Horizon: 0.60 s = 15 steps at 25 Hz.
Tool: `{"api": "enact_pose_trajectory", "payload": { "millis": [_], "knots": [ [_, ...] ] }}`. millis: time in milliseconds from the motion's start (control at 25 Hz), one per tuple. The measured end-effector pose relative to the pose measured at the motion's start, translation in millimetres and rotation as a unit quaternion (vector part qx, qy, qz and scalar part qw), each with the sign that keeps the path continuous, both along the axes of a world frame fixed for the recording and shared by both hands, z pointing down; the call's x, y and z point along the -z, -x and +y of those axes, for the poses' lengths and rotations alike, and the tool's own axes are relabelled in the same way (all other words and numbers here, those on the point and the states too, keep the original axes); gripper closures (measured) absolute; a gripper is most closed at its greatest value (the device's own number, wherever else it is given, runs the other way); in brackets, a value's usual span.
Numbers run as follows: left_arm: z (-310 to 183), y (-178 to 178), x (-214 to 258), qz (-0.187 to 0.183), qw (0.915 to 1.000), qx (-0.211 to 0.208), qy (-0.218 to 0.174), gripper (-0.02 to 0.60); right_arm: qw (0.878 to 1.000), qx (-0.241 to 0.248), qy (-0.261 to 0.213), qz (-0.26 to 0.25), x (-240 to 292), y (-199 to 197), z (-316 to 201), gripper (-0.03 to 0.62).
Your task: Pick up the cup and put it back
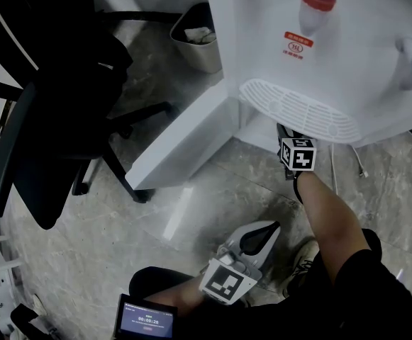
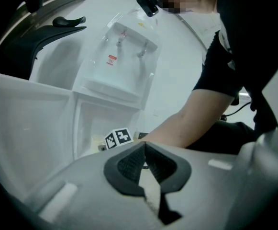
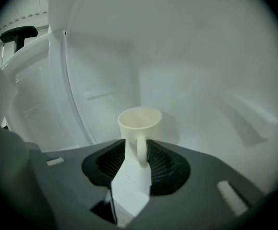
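Note:
A cream cup (image 3: 139,123) stands upright on the white floor inside the dispenser's lower cabinet, its handle turned toward me. My right gripper (image 3: 135,145) is open, with the cup's handle between the ribbed pads and a gap on the left side. In the head view only its marker cube (image 1: 298,153) and the forearm show below the drip tray (image 1: 298,108); the cup is hidden there. My left gripper (image 2: 145,150) is shut on nothing and hangs low by the person's knee (image 1: 259,239), pointed at the dispenser.
The white water dispenser (image 1: 333,48) has its lower door (image 1: 184,144) swung open to the left. A black office chair (image 1: 49,119) stands at the left and a waste bin (image 1: 198,37) behind it. A small timer screen (image 1: 145,321) lies near the bottom edge.

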<state>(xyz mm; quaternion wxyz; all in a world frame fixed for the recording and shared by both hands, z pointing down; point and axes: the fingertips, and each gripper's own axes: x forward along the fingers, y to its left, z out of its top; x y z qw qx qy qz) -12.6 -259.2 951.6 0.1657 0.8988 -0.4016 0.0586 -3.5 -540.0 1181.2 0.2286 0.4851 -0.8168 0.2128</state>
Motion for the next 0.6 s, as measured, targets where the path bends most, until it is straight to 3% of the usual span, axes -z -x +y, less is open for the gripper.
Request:
{"api": "enact_pose_trajectory", "payload": {
  "millis": [240, 440, 520, 600],
  "knots": [
    [0.2, 0.6, 3.0, 0.003, 1.0000, 0.001, -0.005, 0.577, 1.000, -0.010, 0.000, 0.003, 0.9, -2.6, 1.6, 0.385],
    [0.3, -0.6, 5.1, -0.002, 0.9999, -0.003, -0.011, 0.577, 0.997, -0.073, -0.012, -0.001, 12.7, -22.3, 15.2, 0.386],
    [-2.3, 1.3, 6.0, -0.003, 0.9999, -0.001, -0.015, 0.577, 0.995, -0.090, -0.032, 0.024, 19.2, -29.6, 25.8, 0.449],
    [-4.4, 2.3, 9.1, 0.001, 0.9998, 0.000, -0.020, 0.577, 0.992, -0.107, -0.049, 0.041, 25.5, -35.7, 34.5, 0.586]
  ]
}}
